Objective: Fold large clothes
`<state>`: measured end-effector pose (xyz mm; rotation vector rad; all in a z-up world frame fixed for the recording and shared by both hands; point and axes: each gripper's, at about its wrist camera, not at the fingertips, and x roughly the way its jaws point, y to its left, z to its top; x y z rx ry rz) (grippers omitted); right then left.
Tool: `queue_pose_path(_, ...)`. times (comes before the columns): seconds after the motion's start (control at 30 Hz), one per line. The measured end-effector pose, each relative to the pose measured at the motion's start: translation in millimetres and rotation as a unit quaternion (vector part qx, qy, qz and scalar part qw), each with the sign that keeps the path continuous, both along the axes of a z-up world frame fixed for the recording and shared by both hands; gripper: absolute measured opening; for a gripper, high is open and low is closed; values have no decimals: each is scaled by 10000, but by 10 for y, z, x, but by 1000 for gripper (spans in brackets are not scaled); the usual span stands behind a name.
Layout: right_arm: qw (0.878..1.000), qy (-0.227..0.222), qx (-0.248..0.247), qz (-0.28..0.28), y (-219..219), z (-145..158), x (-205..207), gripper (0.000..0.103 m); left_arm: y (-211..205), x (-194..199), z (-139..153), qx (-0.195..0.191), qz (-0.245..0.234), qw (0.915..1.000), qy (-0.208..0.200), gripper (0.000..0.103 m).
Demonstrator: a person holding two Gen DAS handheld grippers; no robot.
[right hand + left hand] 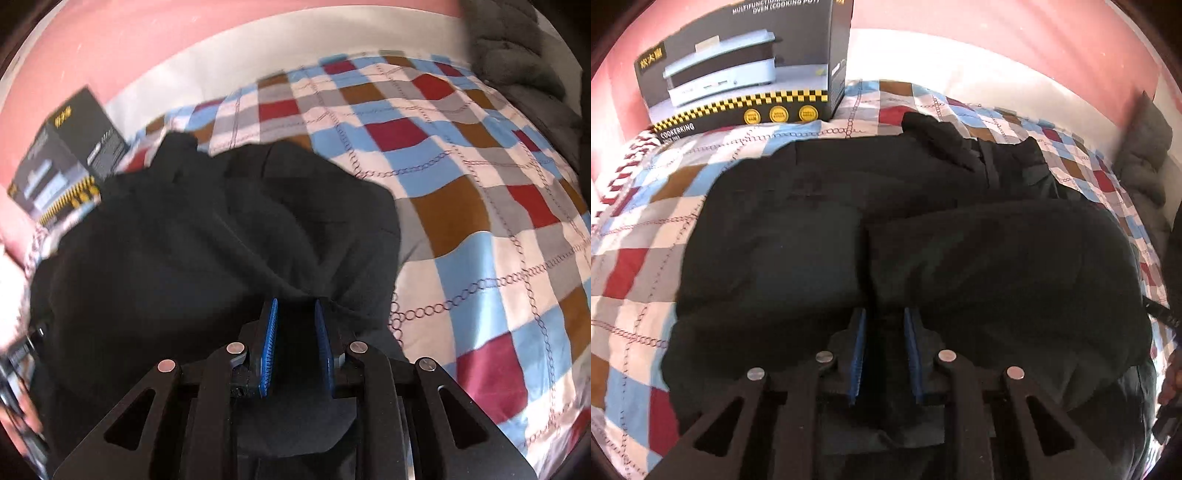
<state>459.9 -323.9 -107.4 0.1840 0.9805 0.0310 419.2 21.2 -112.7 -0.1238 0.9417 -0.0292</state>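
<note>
Black, thick-looking fabric fills the middle of both views: a large dark garment [905,236] lies spread on a bed covered by a checked quilt [639,258] in red, sky blue, brown, grey and white, stitched over with chain-link lines. In the left wrist view the garment shows two padded halves meeting at a centre seam, with a crumpled part, perhaps a hood or sleeve, bunched at its far edge. The left gripper [884,350], with blue ribbed pads, stands narrowly parted with dark cloth between its pads, clamped on the near hem of the garment. The right gripper [295,350] is likewise nearly closed, its blue pads pinching a fold of the same black cloth at the near edge. At the head of the bed, against a pink wall, stands a dark grey cardboard box [746,62] picturing a pale blue flat cooker; its print reads "MULTIFUNCTION…" and "OVEN (COOKING POT)" along the top, "COOKERKING" at the lower left above a yellow and black checker band, with three yellow round seals whose wording is too small to read. A grey quilted cushion [1145,158] sits at the far right edge of the bed.
</note>
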Motion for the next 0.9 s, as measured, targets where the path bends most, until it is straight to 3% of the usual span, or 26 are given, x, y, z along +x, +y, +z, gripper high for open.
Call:
queue_pose_path(0.13, 9997, 52, -235, 62, 36, -47, 24, 21, -142, 3, -14, 515, -214, 9984, -56, 24)
queue_pose_path(0.3, 9994, 21, -352, -31, 16, 266, -249, 25, -43, -133, 184, 409, -64, 9990, 155, 25)
queue_pose_path(0.43, 9991, -373, -177, 77, -22, 628, -816, 38, 36, -614, 485, 351, -163, 9992, -116, 25)
queue_pose_path(0.67, 9977, -655, -70, 159, 95, 985, -1777, 39, 33, -1470, 839, 265, -260, 9987, -348, 25)
queue_pose_path(0.9, 9966, -787, 2, 238, 294, 1063, -2561, 39, -113, -2250, 999, 178, -390, 9981, -450, 25)
